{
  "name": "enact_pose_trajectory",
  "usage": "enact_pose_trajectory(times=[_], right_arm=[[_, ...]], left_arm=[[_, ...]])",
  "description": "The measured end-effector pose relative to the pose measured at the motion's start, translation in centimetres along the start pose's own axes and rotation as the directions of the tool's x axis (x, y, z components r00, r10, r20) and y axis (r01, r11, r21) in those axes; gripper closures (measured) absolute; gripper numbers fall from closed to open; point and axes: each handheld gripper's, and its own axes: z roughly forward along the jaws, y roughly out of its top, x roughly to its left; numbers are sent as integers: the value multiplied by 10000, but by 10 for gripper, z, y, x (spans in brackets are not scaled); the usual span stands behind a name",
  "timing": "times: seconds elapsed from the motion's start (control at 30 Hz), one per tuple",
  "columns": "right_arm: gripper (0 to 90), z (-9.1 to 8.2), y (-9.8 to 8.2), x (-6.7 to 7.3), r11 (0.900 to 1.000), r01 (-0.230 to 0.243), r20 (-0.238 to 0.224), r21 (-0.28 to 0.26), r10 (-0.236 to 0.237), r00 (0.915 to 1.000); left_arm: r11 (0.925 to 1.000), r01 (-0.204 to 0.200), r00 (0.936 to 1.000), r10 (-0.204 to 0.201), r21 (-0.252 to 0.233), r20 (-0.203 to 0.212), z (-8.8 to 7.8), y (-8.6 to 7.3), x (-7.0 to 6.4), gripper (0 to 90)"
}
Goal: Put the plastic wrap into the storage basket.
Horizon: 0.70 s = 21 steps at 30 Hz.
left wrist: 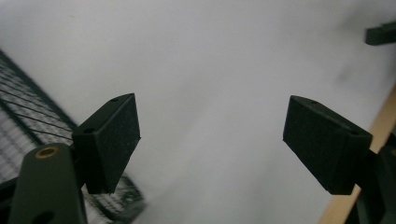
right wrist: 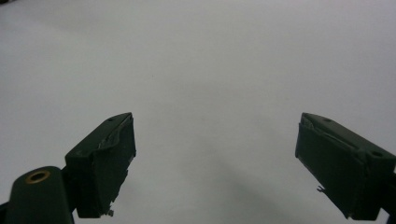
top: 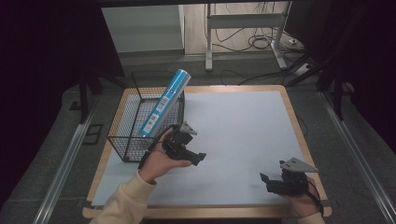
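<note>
Left tongs [top: 198,157] gape empty beside wire basket [top: 122,140] holding a tilted blue tube [top: 164,103]; right tongs [top: 265,182] gape empty over the worktop [top: 243,126].

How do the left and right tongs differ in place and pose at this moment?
The left tongs sit beside the wire basket, which holds a tilted blue tube; the right tongs rest near the table's front edge, far from it. The left tongs point right across the white sheet, the right tongs point left. Both stand open with nothing between the jaws.
</note>
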Motion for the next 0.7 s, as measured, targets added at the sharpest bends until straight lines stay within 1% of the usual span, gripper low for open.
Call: enact_pose_trajectory(times=[0.07, 0.13, 0.17, 0.2, 0.27, 0.4, 0.53, 0.7], right_arm=[[124, 0, 0, 0, 10000, -10, -3, 11, 10, 10000], [124, 0, 0, 0, 10000, 5, -4, 10, -5, 10000], [124, 0, 0, 0, 10000, 5, -4, 10, -5, 10000], [124, 0, 0, 1, 10000, 22, -9, -30, -22, 10000], [124, 0, 0, 1, 9999, 103, -22, -39, -103, 9999], [124, 1, 1, 2, 9999, 108, -38, -80, -109, 9999], [124, 0, 1, 1, 9998, 107, -60, -162, -108, 9999], [124, -1, 1, 1, 9997, 101, -54, -202, -102, 9999]], left_arm=[[9999, -48, 9997, 52, -138, 233, 3, -9, -9, 185], [9997, -241, 9993, 239, 52, 277, 7, -13, -14, 191], [9997, -241, 9993, 239, 52, 277, 7, -13, -14, 190], [9996, -275, 9990, 272, 103, 342, 9, -16, -18, 190], [9996, -276, 9990, 272, 114, 363, 12, -18, -19, 190], [9996, -269, 9990, 264, 119, 368, 15, -18, -21, 189], [9998, -186, 9995, 184, 72, 264, 14, -19, -18, 188], [9999, -153, 9995, 152, 24, 266, 14, -22, -17, 188]])
